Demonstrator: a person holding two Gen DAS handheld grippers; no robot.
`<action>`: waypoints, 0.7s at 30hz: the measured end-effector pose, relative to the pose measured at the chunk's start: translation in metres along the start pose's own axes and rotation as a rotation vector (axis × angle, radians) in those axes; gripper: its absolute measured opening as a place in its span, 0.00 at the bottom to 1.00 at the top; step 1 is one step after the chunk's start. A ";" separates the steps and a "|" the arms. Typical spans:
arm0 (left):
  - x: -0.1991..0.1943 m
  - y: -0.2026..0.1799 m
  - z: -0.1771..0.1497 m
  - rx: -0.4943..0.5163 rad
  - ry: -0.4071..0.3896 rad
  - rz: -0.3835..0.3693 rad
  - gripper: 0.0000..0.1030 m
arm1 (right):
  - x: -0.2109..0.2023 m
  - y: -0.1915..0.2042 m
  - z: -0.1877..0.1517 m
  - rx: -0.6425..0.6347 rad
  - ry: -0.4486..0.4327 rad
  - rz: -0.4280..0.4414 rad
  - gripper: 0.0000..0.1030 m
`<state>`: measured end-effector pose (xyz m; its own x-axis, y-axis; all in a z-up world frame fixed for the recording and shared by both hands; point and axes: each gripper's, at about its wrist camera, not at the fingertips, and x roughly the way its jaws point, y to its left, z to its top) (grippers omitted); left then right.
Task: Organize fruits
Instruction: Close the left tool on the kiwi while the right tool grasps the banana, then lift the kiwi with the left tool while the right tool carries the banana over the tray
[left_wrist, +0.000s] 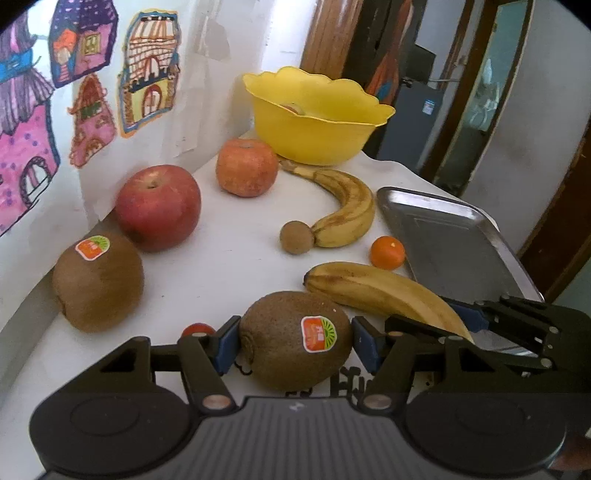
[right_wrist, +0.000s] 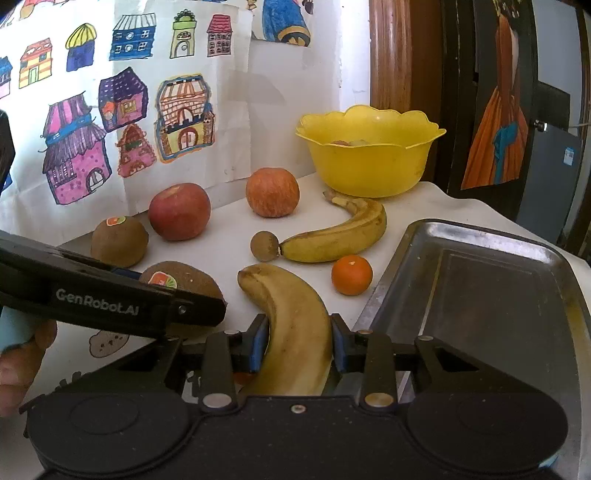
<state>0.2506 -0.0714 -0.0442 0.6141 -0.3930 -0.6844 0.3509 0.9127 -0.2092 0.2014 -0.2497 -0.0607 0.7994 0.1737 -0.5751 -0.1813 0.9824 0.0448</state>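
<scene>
At table's near edge: left gripper (left_wrist: 295, 341) pads clamp stickered kiwi (left_wrist: 295, 338); right gripper (right_wrist: 297, 341) narrow, gripping near banana (right_wrist: 291, 332).

Both views are taken from low over the table (left_wrist: 229, 258), angled downward along each gripper's fingers toward the wall of drawings (right_wrist: 129, 122). The left wrist view is set close behind a kiwi (left_wrist: 295, 339); the right wrist view is set close behind a banana (right_wrist: 291, 332). The yellow bowl (left_wrist: 314, 122), the metal tray (right_wrist: 480, 288) and the scattered fruit are shared by both.
</scene>
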 end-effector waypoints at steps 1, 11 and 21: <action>0.000 0.000 -0.001 -0.004 -0.005 0.004 0.65 | -0.001 0.000 0.000 0.002 -0.001 0.000 0.35; -0.006 -0.004 -0.008 -0.044 -0.023 0.026 0.65 | -0.013 -0.001 -0.007 0.041 -0.027 -0.002 0.35; -0.022 -0.014 -0.006 -0.095 -0.051 0.061 0.65 | -0.039 -0.010 -0.010 0.176 -0.080 0.055 0.35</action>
<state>0.2278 -0.0750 -0.0307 0.6686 -0.3393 -0.6617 0.2444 0.9407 -0.2354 0.1668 -0.2671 -0.0468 0.8351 0.2254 -0.5017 -0.1283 0.9669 0.2208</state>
